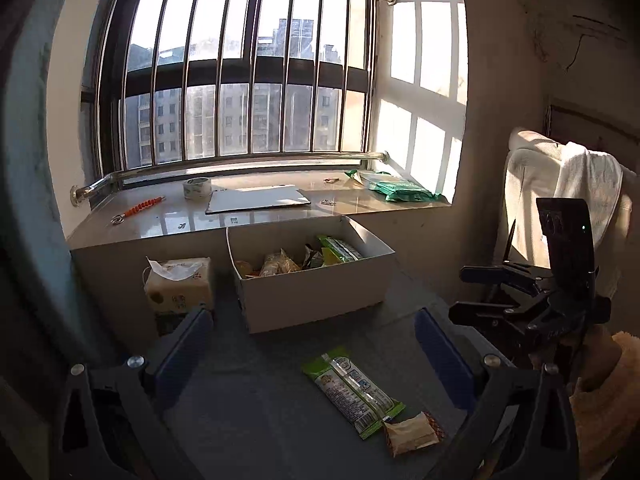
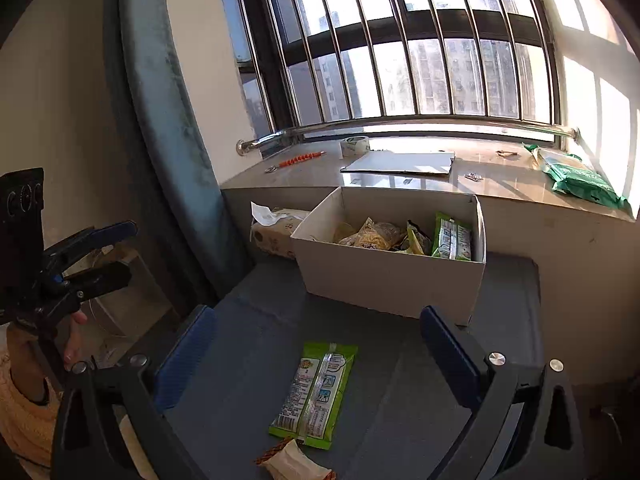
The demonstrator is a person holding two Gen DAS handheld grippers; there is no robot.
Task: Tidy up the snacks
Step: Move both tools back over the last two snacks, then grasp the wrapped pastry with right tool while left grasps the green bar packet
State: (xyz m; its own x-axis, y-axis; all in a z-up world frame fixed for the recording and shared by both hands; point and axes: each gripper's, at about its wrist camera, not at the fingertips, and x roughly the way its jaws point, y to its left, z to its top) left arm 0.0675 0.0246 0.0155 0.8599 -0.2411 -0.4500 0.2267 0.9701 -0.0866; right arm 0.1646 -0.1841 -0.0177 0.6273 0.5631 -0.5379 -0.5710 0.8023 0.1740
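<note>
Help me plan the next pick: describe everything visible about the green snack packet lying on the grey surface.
The green snack packet is a long, flat plastic wrapper, green at the edges with a pale printed panel and a clear seam strip down its middle. It looks sealed and lies flat on the grey surface, in front of the white box, apart from it. A small beige packet lies at its near end.

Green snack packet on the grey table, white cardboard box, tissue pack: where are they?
Green snack packet (image 2: pixel 314 392), right wrist view, middle of its wrapper.
White cardboard box (image 1: pixel 316 292), left wrist view, its front wall.
Tissue pack (image 1: pixel 180 288), left wrist view, its front face.
</note>
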